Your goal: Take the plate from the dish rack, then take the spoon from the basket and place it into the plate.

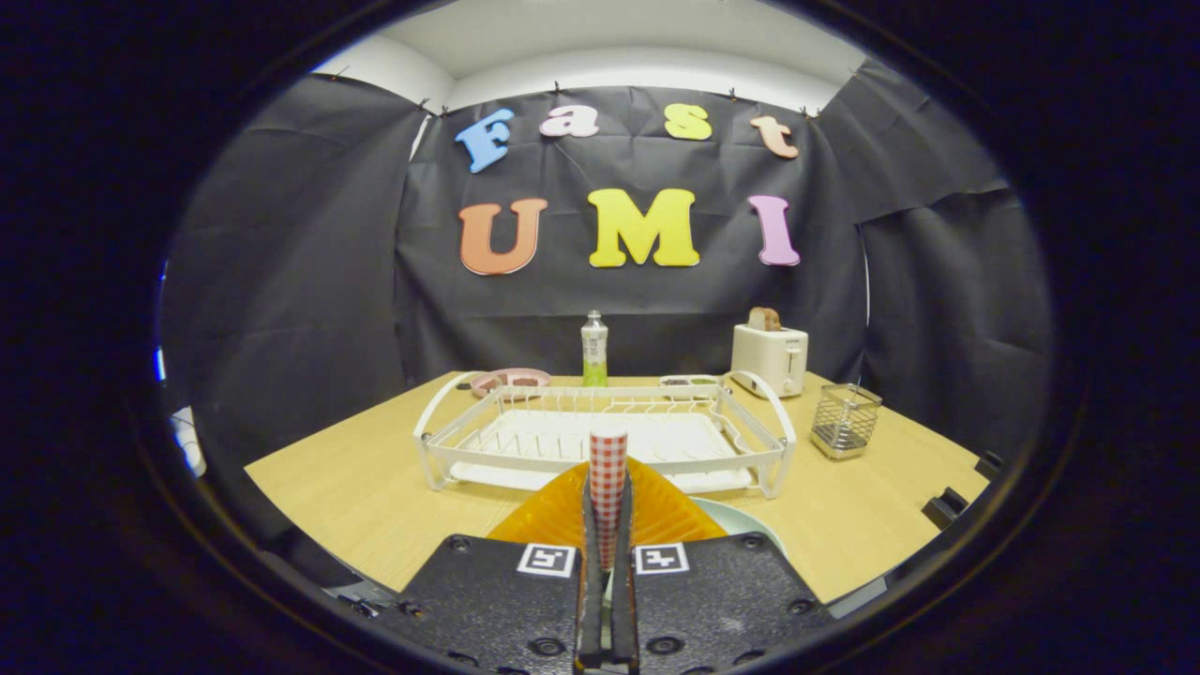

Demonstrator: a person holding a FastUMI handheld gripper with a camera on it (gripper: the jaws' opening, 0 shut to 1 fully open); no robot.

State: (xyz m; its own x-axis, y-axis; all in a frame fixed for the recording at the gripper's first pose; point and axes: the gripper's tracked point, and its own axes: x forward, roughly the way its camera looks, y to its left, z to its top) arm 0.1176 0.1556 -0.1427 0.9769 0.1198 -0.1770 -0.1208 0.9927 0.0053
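The jaws of the gripper (607, 525) stand close together, clamped on a spoon (607, 473) whose red-and-white checked handle rises upright between them, its top end pointing to twelve o'clock. Whatever lies below the handle is hidden between the jaws.

Directly under the jaws, spreading toward ten and two o'clock, lies an orange ribbed plate (656, 511). At about four o'clock from the spoon a pale greenish plate rim (745, 520) peeks out from beneath the orange one; both rest on the light wooden desk (356, 478).

Just beyond the jaws, at twelve o'clock, sits the white wire dish rack (600, 436), with no dishes standing in it. Farther off at two o'clock, well apart from the rack's right handle, stands the metal mesh basket (845, 419).

Along the far edge of the desk: a pink bowl (510, 380) at eleven o'clock, a clear bottle (594, 350) with green liquid at twelve, a small flat dish (689, 381) just right of it, and a white toaster (770, 357) with a slice of bread (764, 319) in it at one o'clock.
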